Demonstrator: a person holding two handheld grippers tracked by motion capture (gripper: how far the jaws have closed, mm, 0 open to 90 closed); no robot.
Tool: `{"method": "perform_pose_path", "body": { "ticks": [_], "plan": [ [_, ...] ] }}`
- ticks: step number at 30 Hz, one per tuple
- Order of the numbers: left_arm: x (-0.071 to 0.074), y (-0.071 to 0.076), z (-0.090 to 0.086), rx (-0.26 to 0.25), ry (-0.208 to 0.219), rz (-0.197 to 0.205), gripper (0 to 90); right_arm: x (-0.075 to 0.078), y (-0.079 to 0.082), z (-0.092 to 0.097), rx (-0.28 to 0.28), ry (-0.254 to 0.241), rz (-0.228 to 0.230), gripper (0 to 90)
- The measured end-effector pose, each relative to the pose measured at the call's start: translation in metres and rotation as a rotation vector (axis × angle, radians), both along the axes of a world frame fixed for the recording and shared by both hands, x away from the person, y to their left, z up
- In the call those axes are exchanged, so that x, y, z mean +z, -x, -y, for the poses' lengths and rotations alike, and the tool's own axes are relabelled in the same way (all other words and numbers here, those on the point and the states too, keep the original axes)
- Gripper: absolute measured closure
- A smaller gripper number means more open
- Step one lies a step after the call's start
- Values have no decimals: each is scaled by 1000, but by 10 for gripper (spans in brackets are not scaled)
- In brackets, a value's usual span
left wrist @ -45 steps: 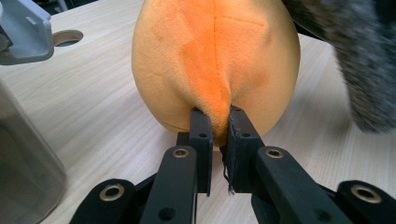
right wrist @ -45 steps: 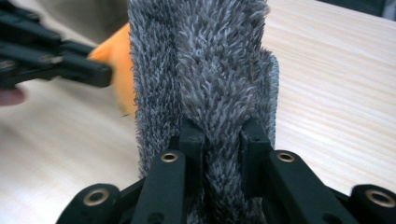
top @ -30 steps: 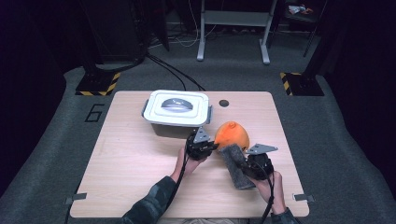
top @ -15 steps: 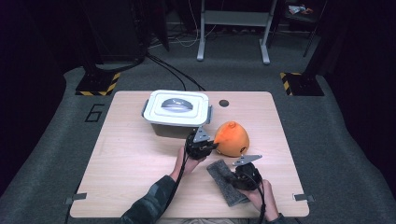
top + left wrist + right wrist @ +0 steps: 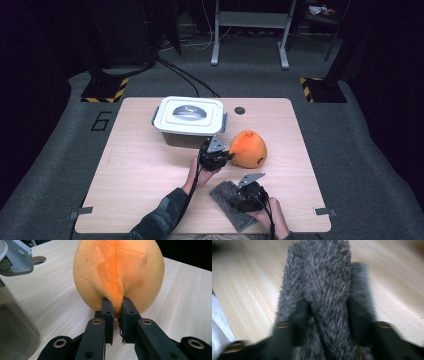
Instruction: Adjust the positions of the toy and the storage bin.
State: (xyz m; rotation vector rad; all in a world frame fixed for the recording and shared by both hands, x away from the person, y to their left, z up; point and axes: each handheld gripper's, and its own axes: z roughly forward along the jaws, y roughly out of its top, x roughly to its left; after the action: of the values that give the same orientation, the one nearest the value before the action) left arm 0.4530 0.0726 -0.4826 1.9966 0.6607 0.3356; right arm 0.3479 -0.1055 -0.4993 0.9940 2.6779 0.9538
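An orange plush, teardrop shaped [image 5: 250, 150] [image 5: 117, 272], stands on the wooden table right of centre. My left gripper [image 5: 225, 156] [image 5: 116, 302] is shut on the plush's darker orange seam low on its side. A grey furry cloth [image 5: 225, 200] [image 5: 324, 277] lies flat near the table's front edge. My right gripper [image 5: 240, 199] [image 5: 328, 307] sits low over that cloth; its jaws have just been opening and stand apart with a ridge of the fur between them. The right gripper view is blurred.
A grey box with a white lid and handle [image 5: 189, 117] [image 5: 15, 315] stands behind the left gripper, close to the plush. A round cable hole [image 5: 240, 110] sits at the table's far edge. Dark floor and stands surround the table [image 5: 125, 165].
My right gripper came down and toward the front edge with the grey cloth, which now lies flat on the table, and its jaws parted. The left gripper and the plush kept still.
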Motion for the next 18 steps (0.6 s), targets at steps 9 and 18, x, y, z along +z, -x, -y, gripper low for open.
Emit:
{"method": "perform_pose_path", "body": {
  "ticks": [9, 18],
  "plan": [
    [0, 0, -1, -7, -1, 8, 827, 19, -2, 35, -94, -121, 74, 88],
    [5, 6, 1, -26, -16, 72, 839, 8, -23, 95, -307, -174, 128, 36]
  ]
}}
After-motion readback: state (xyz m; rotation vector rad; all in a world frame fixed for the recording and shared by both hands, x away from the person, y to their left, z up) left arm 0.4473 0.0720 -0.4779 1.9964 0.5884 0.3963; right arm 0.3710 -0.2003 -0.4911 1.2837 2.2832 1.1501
